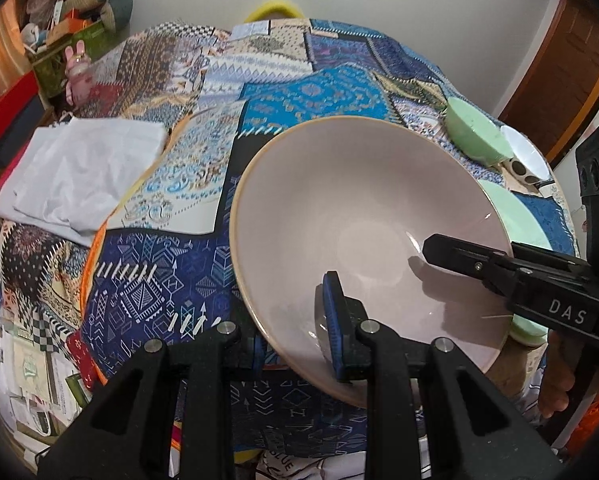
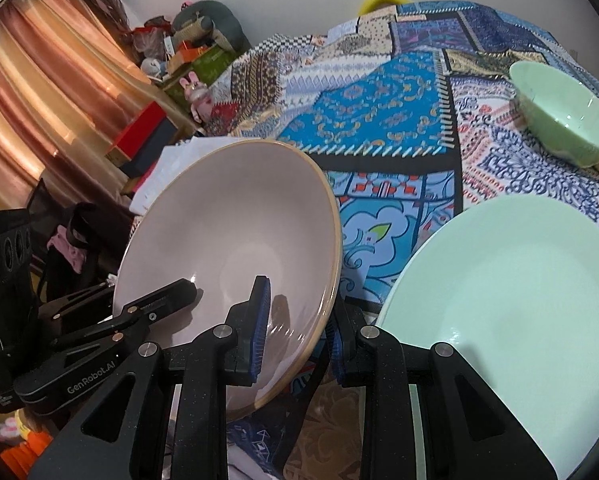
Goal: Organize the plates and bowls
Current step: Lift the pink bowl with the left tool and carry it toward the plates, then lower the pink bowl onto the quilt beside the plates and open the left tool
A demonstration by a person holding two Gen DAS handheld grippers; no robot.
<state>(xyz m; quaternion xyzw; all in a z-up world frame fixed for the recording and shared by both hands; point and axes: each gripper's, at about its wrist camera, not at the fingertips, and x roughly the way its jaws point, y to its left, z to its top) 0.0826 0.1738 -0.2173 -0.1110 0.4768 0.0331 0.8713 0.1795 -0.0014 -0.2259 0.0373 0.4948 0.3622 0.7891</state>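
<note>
A large pale pink bowl (image 1: 363,216) with a tan rim is held tilted above the patterned tablecloth. My left gripper (image 1: 295,344) is shut on its near rim, one pad inside and one outside. My right gripper (image 2: 297,344) is shut on the bowl's (image 2: 235,240) opposite rim the same way; it shows in the left wrist view (image 1: 475,260). A mint green plate (image 2: 511,312) lies on the table right of the bowl. A mint green bowl (image 2: 563,112) stands farther back right, also in the left wrist view (image 1: 475,136).
A white bowl (image 1: 523,152) sits beside the green bowl at the table's right edge. A folded white cloth (image 1: 79,172) lies at the left. Cluttered shelves and boxes (image 2: 171,68) stand beyond the table's left side, with a curtain (image 2: 39,100).
</note>
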